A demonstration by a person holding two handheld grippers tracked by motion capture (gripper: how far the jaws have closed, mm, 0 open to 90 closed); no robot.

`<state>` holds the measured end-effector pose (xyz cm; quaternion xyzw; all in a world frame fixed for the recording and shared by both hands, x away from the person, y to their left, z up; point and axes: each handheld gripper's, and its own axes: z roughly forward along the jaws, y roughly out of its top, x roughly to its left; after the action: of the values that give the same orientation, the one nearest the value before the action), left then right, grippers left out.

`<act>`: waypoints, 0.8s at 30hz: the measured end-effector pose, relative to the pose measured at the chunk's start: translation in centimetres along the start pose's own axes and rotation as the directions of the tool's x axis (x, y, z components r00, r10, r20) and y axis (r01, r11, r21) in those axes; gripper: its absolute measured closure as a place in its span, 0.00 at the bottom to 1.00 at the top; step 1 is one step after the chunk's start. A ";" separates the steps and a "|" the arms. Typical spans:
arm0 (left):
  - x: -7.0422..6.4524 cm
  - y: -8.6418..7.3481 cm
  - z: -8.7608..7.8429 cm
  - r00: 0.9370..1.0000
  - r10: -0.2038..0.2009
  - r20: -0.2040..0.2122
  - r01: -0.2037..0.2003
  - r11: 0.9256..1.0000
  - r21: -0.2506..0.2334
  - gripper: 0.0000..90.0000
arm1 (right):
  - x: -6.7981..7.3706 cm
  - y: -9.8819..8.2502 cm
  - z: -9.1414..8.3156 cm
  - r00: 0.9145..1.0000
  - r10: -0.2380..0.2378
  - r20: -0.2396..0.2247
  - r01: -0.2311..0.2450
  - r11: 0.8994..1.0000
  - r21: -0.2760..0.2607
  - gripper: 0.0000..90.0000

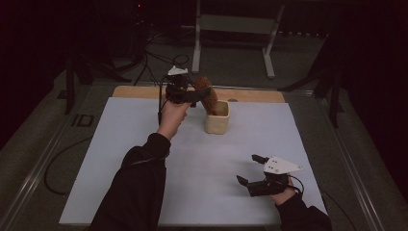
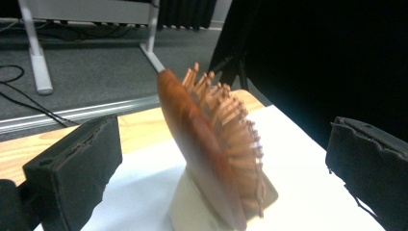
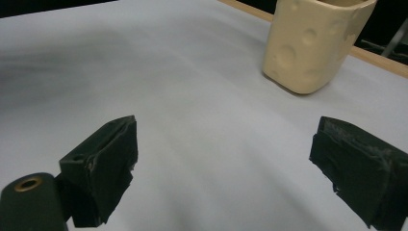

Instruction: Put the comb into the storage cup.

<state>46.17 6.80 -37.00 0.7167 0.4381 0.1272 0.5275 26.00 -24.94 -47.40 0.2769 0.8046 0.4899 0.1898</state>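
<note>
A brown wooden hairbrush (image 1: 208, 94) stands head-up in a cream dimpled cup (image 1: 217, 120) near the back of the white sheet. My left gripper (image 1: 199, 96) is at the brush head, held up by a hand in a dark sleeve. In the left gripper view the brush (image 2: 211, 144) stands in the cup (image 2: 192, 207) with bristles to the right. The two black pads (image 2: 77, 168) are far out on either side and do not touch it, so the left gripper (image 2: 226, 144) is open. My right gripper (image 1: 246, 169) rests open and empty at the front right, facing the cup (image 3: 308, 48).
A white sheet (image 1: 202, 159) covers the table, and a strip of bare wood (image 1: 250, 95) shows along its back edge. Behind the table stand a grey metal frame (image 1: 235, 24) and cables (image 1: 154, 57) on the floor. Dark stands flank both sides.
</note>
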 end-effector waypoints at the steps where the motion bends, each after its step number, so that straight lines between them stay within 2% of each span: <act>1: 0.1 -0.1 -0.2 1.000 0.007 0.010 -0.007 1.000 0.007 0.00 | 0.1 0.0 0.1 1.000 0.005 -0.001 -0.005 1.000 0.002 0.10; 4: 0.4 -0.4 -0.9 1.000 0.014 0.028 -0.015 1.000 0.023 0.00 | 0.2 0.0 0.2 1.000 -0.008 -0.006 0.008 1.000 0.007 0.10; 10: 0.4 -0.9 -2.5 0.998 0.059 0.004 -0.059 0.998 0.017 0.00 | 0.4 -0.1 0.3 1.000 -0.005 -0.001 0.005 1.000 0.015 0.10; 14: 0.7 -1.2 -3.3 0.997 0.073 0.013 -0.074 0.997 0.026 0.00 | 0.4 -0.1 0.3 1.000 -0.008 -0.002 0.008 1.000 0.017 0.10; 18: 0.9 -1.7 -4.4 0.995 0.096 0.010 -0.096 0.995 0.031 0.00 | 0.5 -0.2 0.2 1.000 -0.018 0.004 0.018 1.000 0.021 0.10; 20: 0.9 -2.0 -5.0 0.994 0.111 -0.003 -0.111 0.993 0.033 0.00 | 0.5 -0.3 0.1 1.000 -0.015 0.007 0.014 1.000 0.023 0.10; 24: 1.1 -2.7 -6.1 0.992 0.127 -0.001 -0.126 0.991 0.045 0.00 | 0.4 -0.4 0.0 1.000 -0.008 0.009 0.008 1.000 0.019 0.10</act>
<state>41.53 11.76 -37.15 0.7545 0.3955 0.1516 0.5013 25.60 -24.88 -47.72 0.2777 0.8094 0.4801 0.1927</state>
